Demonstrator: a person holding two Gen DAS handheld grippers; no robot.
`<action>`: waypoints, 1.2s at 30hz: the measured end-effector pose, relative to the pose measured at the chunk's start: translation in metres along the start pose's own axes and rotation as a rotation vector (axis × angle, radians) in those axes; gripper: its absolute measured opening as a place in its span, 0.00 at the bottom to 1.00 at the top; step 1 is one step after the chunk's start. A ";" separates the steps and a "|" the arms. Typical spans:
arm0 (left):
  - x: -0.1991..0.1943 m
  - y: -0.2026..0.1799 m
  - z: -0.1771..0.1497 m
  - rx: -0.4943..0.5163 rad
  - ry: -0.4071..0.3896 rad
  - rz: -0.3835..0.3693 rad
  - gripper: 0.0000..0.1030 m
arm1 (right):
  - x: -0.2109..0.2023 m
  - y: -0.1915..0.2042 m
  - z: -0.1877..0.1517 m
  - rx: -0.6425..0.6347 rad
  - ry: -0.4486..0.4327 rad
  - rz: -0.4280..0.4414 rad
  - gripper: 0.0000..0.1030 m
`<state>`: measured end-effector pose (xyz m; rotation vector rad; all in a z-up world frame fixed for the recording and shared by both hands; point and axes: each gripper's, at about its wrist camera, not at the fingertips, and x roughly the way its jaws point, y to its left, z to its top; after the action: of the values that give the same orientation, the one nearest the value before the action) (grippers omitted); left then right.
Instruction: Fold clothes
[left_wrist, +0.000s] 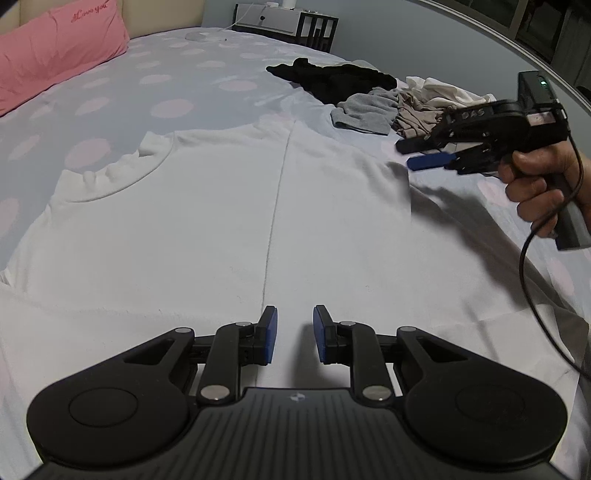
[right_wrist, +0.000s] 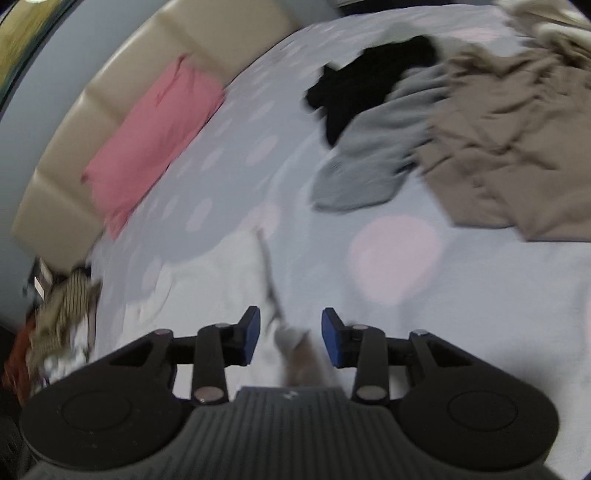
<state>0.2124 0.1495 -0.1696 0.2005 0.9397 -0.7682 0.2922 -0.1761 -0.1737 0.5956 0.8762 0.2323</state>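
A white shirt (left_wrist: 221, 221) lies flat on the bed, its collar (left_wrist: 122, 173) to the left and a straight folded edge running up its middle. My left gripper (left_wrist: 295, 328) hovers low over the shirt near that edge, its blue pads a little apart with nothing between them. My right gripper (left_wrist: 405, 155), held in a hand, hangs above the shirt's right edge with its fingers apart. In the blurred right wrist view the right gripper (right_wrist: 290, 334) is open above a corner of the white shirt (right_wrist: 221, 273), and its pads touch no cloth.
A pile of clothes lies at the far right: black (left_wrist: 332, 79), grey (left_wrist: 365, 110), beige (left_wrist: 417, 114) and white (left_wrist: 443, 92). A pink pillow (left_wrist: 55, 51) rests at the headboard. A striped garment (right_wrist: 59, 317) sits at the bed's left edge. A cable (left_wrist: 524, 273) trails from the right gripper.
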 end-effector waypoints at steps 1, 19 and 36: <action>-0.002 0.000 -0.001 -0.001 -0.003 0.000 0.19 | 0.002 0.002 -0.003 -0.006 0.015 0.001 0.32; -0.083 0.063 -0.063 -0.203 -0.031 0.121 0.19 | -0.014 -0.011 -0.002 0.105 -0.022 -0.052 0.24; -0.143 -0.020 -0.159 0.111 0.063 0.037 0.24 | -0.083 0.013 -0.063 -0.208 0.094 -0.065 0.30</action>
<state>0.0447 0.2818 -0.1482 0.3406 0.9513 -0.7843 0.1917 -0.1756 -0.1434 0.3642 0.9472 0.2910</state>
